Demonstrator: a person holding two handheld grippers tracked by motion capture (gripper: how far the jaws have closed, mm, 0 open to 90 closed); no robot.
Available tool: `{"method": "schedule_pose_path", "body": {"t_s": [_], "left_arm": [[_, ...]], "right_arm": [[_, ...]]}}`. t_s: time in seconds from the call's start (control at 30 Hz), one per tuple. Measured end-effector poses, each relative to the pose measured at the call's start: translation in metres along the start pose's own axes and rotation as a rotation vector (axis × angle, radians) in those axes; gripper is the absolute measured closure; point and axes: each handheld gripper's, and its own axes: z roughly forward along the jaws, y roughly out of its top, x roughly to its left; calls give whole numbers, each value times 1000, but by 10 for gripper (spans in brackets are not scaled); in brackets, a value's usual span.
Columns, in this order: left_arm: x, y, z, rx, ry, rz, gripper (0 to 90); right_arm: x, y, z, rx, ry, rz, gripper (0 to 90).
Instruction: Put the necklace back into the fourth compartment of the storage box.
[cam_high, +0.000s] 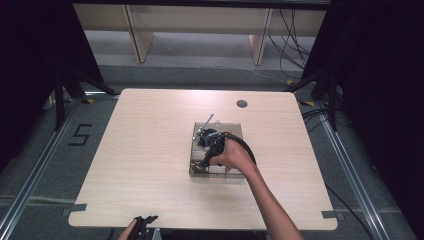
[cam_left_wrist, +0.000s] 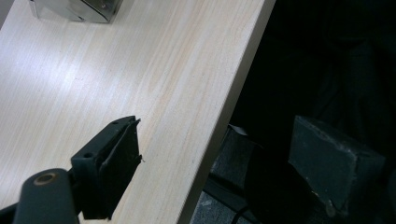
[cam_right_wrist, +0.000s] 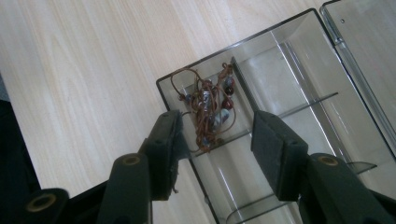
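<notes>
A beaded cord necklace, a tangle of brown cord strung with dark red and silvery beads, lay in a corner compartment of a clear smoky plastic organizer box with thin upright dividers. The right gripper view showed this closely; from the high view the box was a small glassy square near the middle of the table, mostly covered by the person's right hand and the tool it held. The right gripper hovered above the necklace with its two black jaws apart, nothing pinched between them, the cord lying free below. The box's hinged lid lay open flat beside it. In the high view a thin metal rod slanted up just behind the hand, and a round dark cable hole sat near the table's far edge. The left gripper rested at the near edge, well away from the box; its own view showed one jaw over pale wood-grain laminate and the other beyond the table's edge, wide apart.
</notes>
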Motion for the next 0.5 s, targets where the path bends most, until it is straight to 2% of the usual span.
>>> {"method": "schedule_pose_path", "body": {"t_s": [0.07,0.13,0.17,0.5], "left_arm": [[-1,0,0,-1,-2,-3,157],[-1,0,0,1,-2,-2,157],[0,0,0,2,0,-1,157],[0,-1,1,4,-8,-7,157]], "right_arm": [[1,-4,-4,-14,11,12,516],[2,-8,-7,-17,0,15,505],[1,-13,-10,-40,-5,18,504],[0,-34,-20,-66,0,25,486]]}}
